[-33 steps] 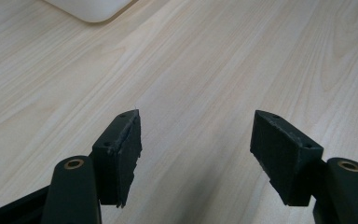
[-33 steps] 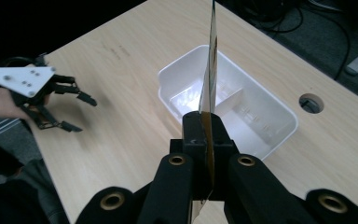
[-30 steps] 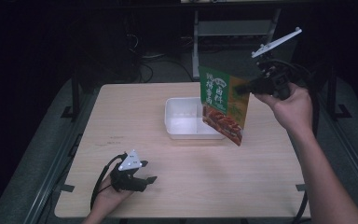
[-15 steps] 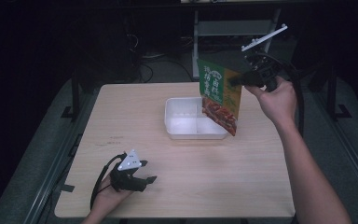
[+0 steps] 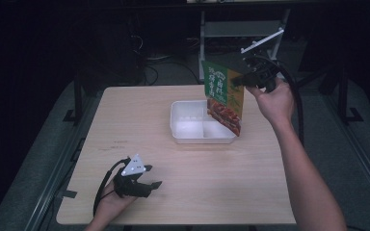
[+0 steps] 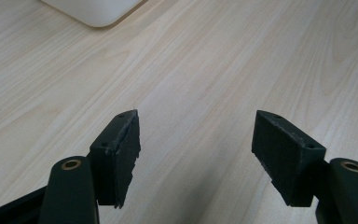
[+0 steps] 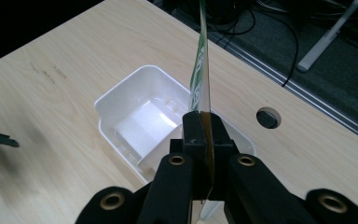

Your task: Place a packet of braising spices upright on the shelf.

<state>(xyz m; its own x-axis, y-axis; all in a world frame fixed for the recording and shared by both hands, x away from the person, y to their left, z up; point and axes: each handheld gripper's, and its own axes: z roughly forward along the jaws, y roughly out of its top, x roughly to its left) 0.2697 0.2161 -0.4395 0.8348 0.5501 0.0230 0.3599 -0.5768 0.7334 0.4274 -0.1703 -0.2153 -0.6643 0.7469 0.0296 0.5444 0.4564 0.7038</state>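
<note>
**Green food packet held over the white tray**

Nearest, the left claw [image 5: 149, 184] rests spread and empty on the counter [image 5: 221, 183]. Farther off, the right claw [image 5: 236, 81] pinches a green packet [image 5: 223, 96] with unreadable yellow characters, hanging above the divided white tray [image 5: 192, 130].

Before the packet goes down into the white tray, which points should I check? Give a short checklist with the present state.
1. Right gripper shut on the food packet: ok.
2. Packet hangs above the white tray, its lower corner over the tray's right part: ok.
3. Tray compartments free of other things: ok.
4. Left gripper open, on the table, apart from the tray: ok.
5. Packet fits flat inside the tray: cannot tell.
</note>
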